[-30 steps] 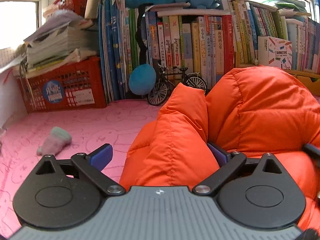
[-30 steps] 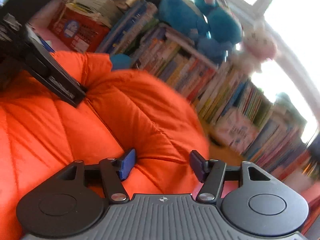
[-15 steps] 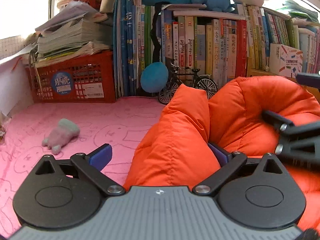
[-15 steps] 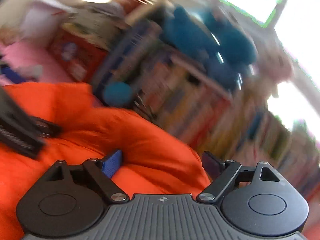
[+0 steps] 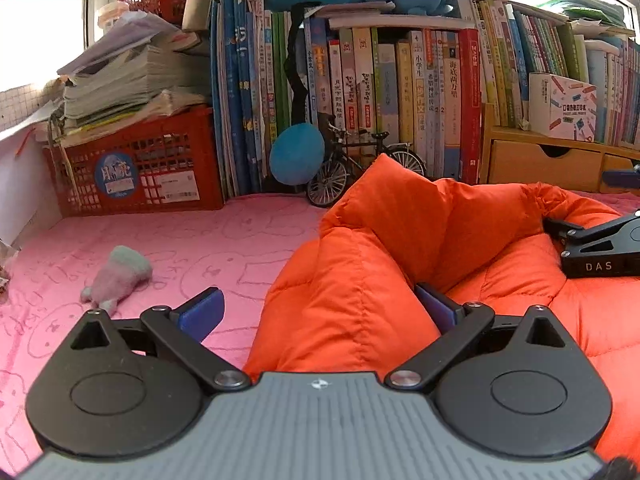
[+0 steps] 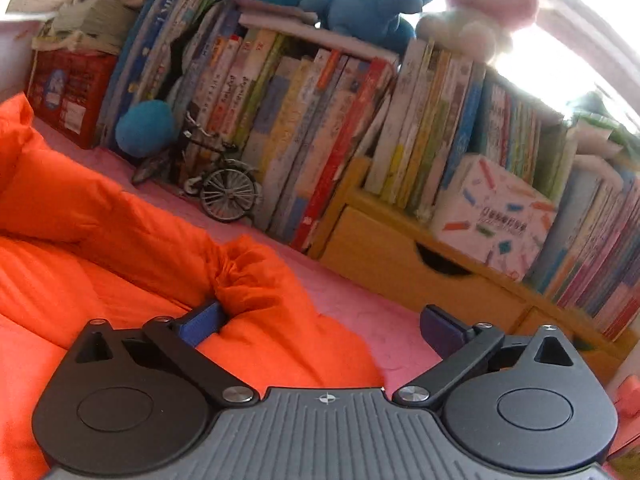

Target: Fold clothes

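Orange puffy jacket (image 5: 420,248) lies bunched on pink sheet (image 5: 172,248), filling right half of left-wrist view, near side. Left gripper (image 5: 316,306) jaws wide: a raised fold sits btwn them, right pad touching fabric, left pad over bare sheet. Right gripper (image 6: 320,322) also wide, at jacket's right edge w/ gathered cuff just beside its left pad; right pad over sheet. Far side: row of books (image 5: 400,88), red crate (image 5: 136,172) far left, toy bicycle (image 5: 360,168), small grey-pink plush (image 5: 116,276) left, apart from jacket.
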Demonstrator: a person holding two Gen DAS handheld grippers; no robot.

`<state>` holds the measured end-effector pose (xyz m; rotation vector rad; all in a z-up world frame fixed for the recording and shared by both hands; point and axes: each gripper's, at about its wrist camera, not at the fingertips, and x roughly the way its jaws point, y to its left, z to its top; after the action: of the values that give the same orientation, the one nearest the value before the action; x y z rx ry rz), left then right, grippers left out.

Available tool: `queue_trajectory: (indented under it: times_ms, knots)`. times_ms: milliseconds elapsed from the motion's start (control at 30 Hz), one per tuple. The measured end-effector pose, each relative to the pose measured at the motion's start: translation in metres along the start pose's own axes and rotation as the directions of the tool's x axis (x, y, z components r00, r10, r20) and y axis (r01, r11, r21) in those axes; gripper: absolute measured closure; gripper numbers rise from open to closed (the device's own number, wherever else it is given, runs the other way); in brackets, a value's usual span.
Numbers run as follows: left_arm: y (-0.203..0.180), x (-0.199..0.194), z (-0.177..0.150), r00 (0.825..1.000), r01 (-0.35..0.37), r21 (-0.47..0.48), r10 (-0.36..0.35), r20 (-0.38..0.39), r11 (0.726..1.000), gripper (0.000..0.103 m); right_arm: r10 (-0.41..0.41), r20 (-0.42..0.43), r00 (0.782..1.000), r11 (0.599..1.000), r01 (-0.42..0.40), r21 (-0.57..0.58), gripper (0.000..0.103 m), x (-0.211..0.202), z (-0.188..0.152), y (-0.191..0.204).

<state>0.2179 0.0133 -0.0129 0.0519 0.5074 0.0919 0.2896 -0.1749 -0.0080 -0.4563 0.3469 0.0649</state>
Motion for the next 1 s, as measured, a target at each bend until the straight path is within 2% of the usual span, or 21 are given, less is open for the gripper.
queue_trajectory:
  times_ms: [100, 167, 233, 267, 367, 433, 700, 767, 833, 867, 933, 967, 1000]
  knots:
    - [0.002, 0.003, 0.0, 1.0, 0.015, -0.015, -0.015, -0.02, 1.0, 0.0, -0.129, 0.036, 0.991, 0.988, 0.132, -0.083, 0.001, -0.012, 0.004, 0.003]
    - [0.004, 0.005, 0.0, 0.999, 0.022, -0.032, -0.023, -0.032, 0.999, 0.0, -0.234, 0.056, 0.971, 0.965, 0.239, -0.108, 0.004, -0.03, 0.011, 0.005]
    - [0.006, 0.005, 0.0, 0.999, 0.028, -0.046, -0.03, -0.038, 0.999, 0.0, -0.294, 0.117, 0.949, 0.944, 0.307, -0.122, 0.011, -0.065, 0.015, 0.014]
    - [0.007, 0.006, 0.0, 0.999, 0.031, -0.052, -0.033, -0.04, 0.998, 0.0, -0.283, 0.151, 0.947, 0.945, 0.302, -0.127, 0.011, -0.088, 0.015, 0.018]
    - [0.008, 0.005, -0.001, 0.998, 0.034, -0.059, -0.037, -0.041, 0.998, 0.0, -0.124, 0.245, 0.962, 0.978, 0.16, -0.132, 0.006, -0.174, 0.006, 0.038]
    - [0.007, 0.005, -0.001, 0.999, 0.032, -0.056, -0.034, -0.038, 0.998, 0.0, -0.032, 0.263, 0.964, 0.985, 0.075, -0.154, 0.005, -0.224, -0.006, 0.057]
    - [0.009, 0.004, -0.002, 0.999, 0.036, -0.06, -0.038, -0.034, 0.998, 0.0, -0.023, 0.132, 0.991, 0.991, 0.04, -0.128, 0.004, -0.271, -0.047, 0.135]
    - [0.009, 0.003, -0.002, 0.999, 0.035, -0.058, -0.037, -0.034, 0.998, 0.0, -0.068, 0.082, 0.994, 0.995, 0.074, -0.071, 0.006, -0.254, -0.035, 0.14]
    - [0.01, 0.003, -0.002, 0.999, 0.034, -0.057, -0.037, -0.035, 0.998, 0.0, -0.117, 0.034, 0.993, 0.991, 0.119, -0.059, 0.006, -0.237, -0.025, 0.142]
    - [0.011, 0.003, -0.002, 0.999, 0.037, -0.057, -0.039, -0.038, 0.998, 0.0, -0.155, 0.002, 0.988, 0.985, 0.155, -0.078, 0.01, -0.229, -0.022, 0.142]
    - [0.012, 0.003, -0.002, 0.998, 0.052, -0.051, -0.054, -0.04, 0.997, 0.0, -0.26, -0.028, 0.965, 0.961, 0.256, -0.105, 0.02, -0.219, -0.031, 0.128]
    - [0.013, 0.003, -0.002, 0.997, 0.061, -0.047, -0.063, -0.04, 0.997, 0.0, -0.298, -0.043, 0.954, 0.95, 0.292, -0.105, 0.009, -0.216, -0.038, 0.115]
    - [0.014, 0.002, -0.002, 0.996, 0.077, -0.039, -0.079, -0.041, 0.996, 0.0, -0.223, -0.086, 0.971, 0.975, 0.221, -0.032, 0.01, -0.216, -0.045, 0.093]
